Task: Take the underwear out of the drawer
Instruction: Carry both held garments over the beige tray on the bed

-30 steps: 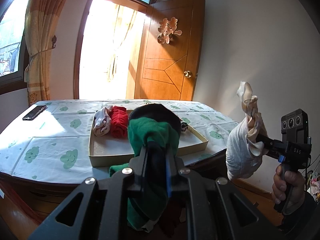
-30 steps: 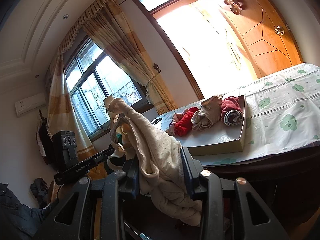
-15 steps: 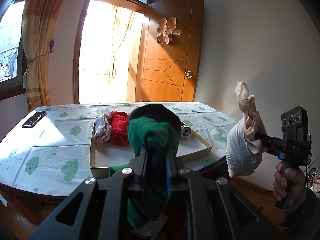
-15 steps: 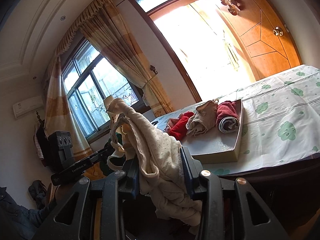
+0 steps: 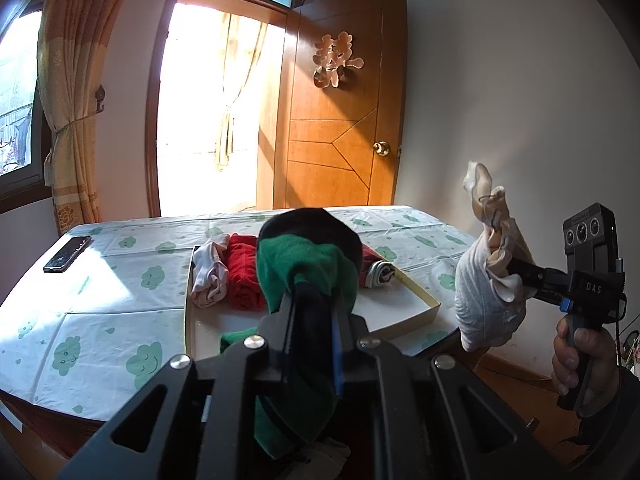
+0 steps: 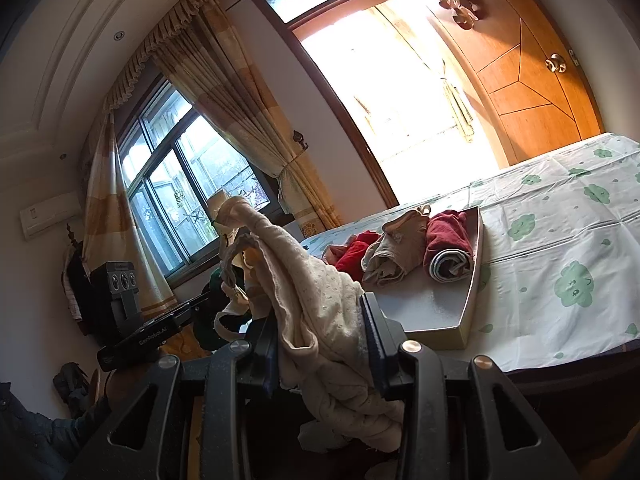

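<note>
My left gripper (image 5: pixel 314 292) is shut on a green and black pair of underwear (image 5: pixel 304 260), held up in front of the table edge. To its right, my right gripper (image 5: pixel 516 270) is shut on a cream pair of underwear (image 5: pixel 480 300) that hangs in a bunch. In the right wrist view the cream underwear (image 6: pixel 316 296) drapes between and over the fingers of the right gripper (image 6: pixel 324 320). The left gripper (image 6: pixel 200 304) shows at the left there with the green cloth (image 6: pixel 214 280). The drawer is hidden below the gripper bodies.
A shallow cardboard box (image 5: pixel 420 312) on the cloud-patterned tablecloth (image 5: pixel 120 320) holds rolled garments: white-pink (image 5: pixel 208 272), red (image 5: pixel 244 276) and a striped roll (image 5: pixel 380 272). A phone (image 5: pixel 68 254) lies at the far left. A person's hand (image 5: pixel 580 344) grips the right handle.
Both grippers have drifted a little upward and sideways along the table edge with their garments. Both grips look the same as before.
</note>
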`<action>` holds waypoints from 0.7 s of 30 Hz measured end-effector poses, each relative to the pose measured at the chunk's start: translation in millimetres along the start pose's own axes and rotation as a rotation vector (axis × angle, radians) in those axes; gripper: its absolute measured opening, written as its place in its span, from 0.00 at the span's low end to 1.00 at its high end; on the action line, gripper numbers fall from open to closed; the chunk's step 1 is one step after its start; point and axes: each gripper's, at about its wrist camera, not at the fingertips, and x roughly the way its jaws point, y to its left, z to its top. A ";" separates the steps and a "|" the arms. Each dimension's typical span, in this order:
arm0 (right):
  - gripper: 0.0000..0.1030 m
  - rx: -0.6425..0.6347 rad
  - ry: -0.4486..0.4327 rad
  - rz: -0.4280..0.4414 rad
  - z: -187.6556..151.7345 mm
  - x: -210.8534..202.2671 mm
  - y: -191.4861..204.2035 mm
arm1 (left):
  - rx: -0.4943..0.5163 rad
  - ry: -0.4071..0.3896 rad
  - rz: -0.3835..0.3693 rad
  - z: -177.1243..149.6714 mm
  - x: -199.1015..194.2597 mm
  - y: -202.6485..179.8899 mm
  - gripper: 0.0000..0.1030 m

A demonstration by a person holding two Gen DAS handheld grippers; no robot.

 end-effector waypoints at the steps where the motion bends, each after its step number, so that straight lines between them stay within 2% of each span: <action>1: 0.37 0.002 0.001 -0.001 1.4 1.0 -0.3 | -0.001 0.002 0.001 1.1 1.9 1.1 0.12; 21: 0.37 -0.008 0.011 -0.046 38.0 27.8 -20.3 | 0.036 0.023 0.059 22.7 33.9 16.8 0.12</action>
